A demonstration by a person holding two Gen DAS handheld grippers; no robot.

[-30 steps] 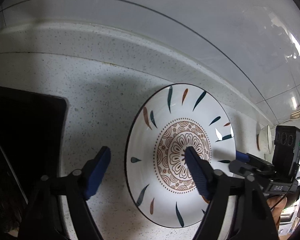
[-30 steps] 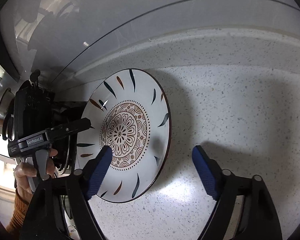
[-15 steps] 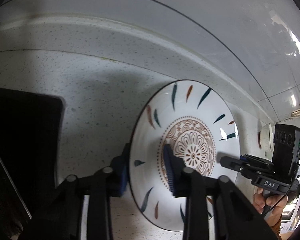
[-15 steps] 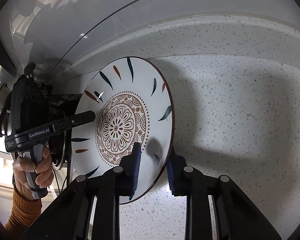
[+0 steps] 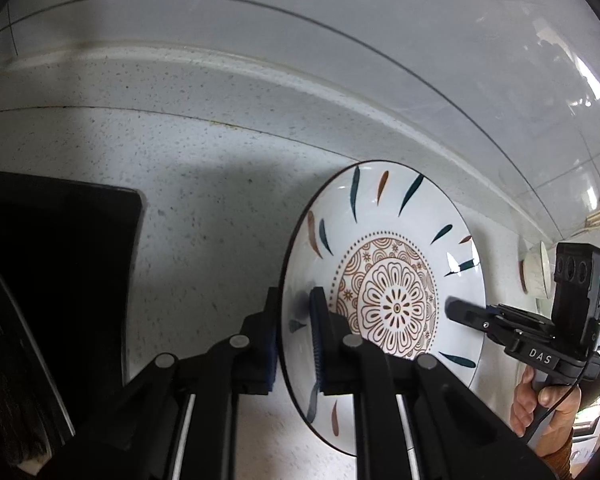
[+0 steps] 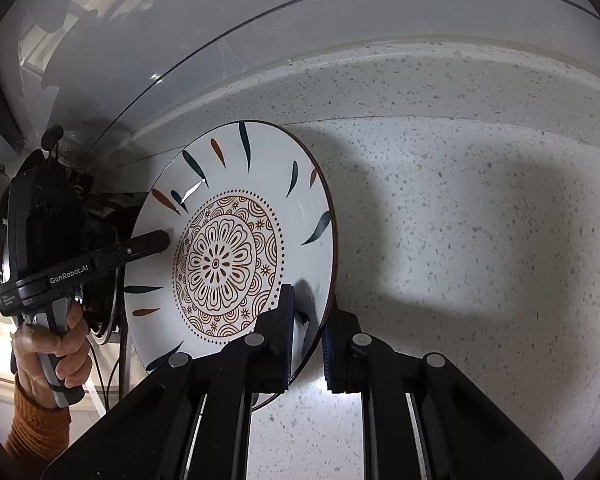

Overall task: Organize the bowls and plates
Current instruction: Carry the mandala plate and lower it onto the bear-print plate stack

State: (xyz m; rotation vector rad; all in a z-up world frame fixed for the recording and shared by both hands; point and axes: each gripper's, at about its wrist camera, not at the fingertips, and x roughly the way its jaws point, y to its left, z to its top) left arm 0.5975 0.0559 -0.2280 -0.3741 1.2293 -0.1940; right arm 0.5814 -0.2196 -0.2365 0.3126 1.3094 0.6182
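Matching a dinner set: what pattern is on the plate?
White plate, brown floral mandala centre, teal and orange leaf dashes around; clearest in right wrist view.

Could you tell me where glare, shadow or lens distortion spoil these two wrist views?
Left wrist view: the fisheye bends the counter edge into an arc, glare streaks the glossy wall, and a black object at left shows no detail. Right wrist view: a broad shadow crosses the counter right of the plate, and window reflections wash the wall at upper left.
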